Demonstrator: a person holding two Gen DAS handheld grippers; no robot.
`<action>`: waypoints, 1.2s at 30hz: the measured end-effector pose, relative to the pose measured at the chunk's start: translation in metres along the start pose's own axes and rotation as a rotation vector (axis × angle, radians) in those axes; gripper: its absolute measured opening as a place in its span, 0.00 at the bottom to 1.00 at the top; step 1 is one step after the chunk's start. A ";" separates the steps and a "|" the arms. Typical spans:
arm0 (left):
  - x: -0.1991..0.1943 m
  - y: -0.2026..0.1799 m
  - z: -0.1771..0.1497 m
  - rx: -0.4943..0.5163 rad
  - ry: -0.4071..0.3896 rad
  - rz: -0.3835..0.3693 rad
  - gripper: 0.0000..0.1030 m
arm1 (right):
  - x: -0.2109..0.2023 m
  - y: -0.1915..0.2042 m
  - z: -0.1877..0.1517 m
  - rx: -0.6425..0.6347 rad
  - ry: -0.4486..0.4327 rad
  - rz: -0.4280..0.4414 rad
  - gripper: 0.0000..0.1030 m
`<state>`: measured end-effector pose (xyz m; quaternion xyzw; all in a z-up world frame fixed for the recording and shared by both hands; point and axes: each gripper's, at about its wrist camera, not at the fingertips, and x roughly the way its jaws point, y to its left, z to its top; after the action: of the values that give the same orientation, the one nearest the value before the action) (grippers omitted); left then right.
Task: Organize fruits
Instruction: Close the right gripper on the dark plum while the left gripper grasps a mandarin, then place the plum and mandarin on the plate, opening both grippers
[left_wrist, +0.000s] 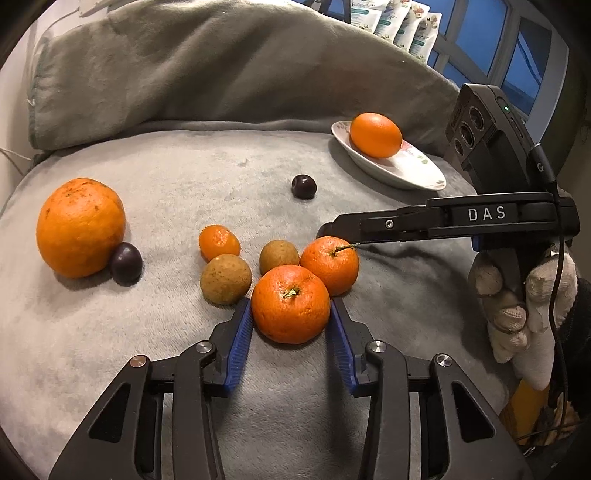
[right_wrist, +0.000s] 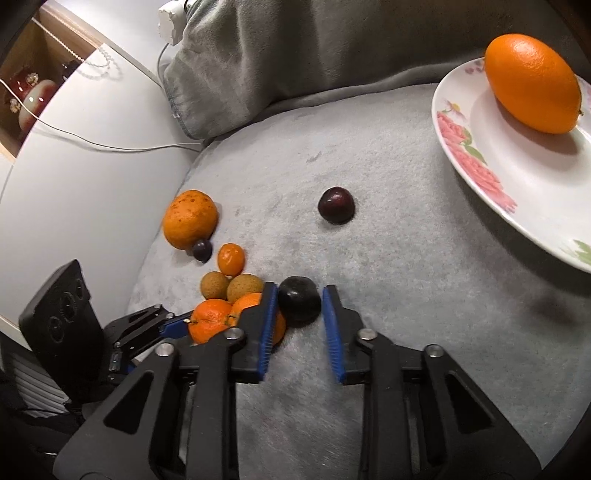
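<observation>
A stemmed tangerine (left_wrist: 290, 314) lies on the grey blanket (left_wrist: 184, 177) between the blue pads of my left gripper (left_wrist: 289, 303), and both pads press its sides. A second tangerine (left_wrist: 330, 265) touches it from behind. My right gripper (right_wrist: 300, 291) is shut on a dark plum (right_wrist: 299, 301) that rests on the blanket just right of the tangerine pair (right_wrist: 210, 319). In the left wrist view the right gripper (left_wrist: 325, 233) reaches in from the right over the second tangerine, and its plum is hidden. A flowered white plate (right_wrist: 480, 173) holds one smooth orange (right_wrist: 532, 83).
Loose on the blanket lie a large orange (left_wrist: 80, 227) with a plum (left_wrist: 126, 263) against it, another plum (left_wrist: 304, 186), a small orange fruit (left_wrist: 219, 242) and two brown round fruits (left_wrist: 226, 278). A folded grey cover (left_wrist: 221, 66) rises behind. A gloved hand (left_wrist: 517, 295) grips the right handle.
</observation>
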<state>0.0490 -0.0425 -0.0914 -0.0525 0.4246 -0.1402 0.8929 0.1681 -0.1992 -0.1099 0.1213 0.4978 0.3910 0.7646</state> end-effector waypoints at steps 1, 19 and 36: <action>0.000 0.000 0.000 0.001 -0.001 0.001 0.38 | 0.000 0.000 0.000 -0.001 -0.002 0.000 0.24; -0.010 -0.004 0.011 -0.023 -0.037 -0.058 0.37 | -0.040 0.006 -0.001 -0.073 -0.127 -0.123 0.23; 0.004 -0.033 0.050 0.024 -0.064 -0.121 0.37 | -0.116 -0.028 -0.003 -0.057 -0.291 -0.266 0.23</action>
<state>0.0835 -0.0769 -0.0555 -0.0715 0.3904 -0.1972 0.8964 0.1563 -0.3020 -0.0496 0.0880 0.3825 0.2785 0.8766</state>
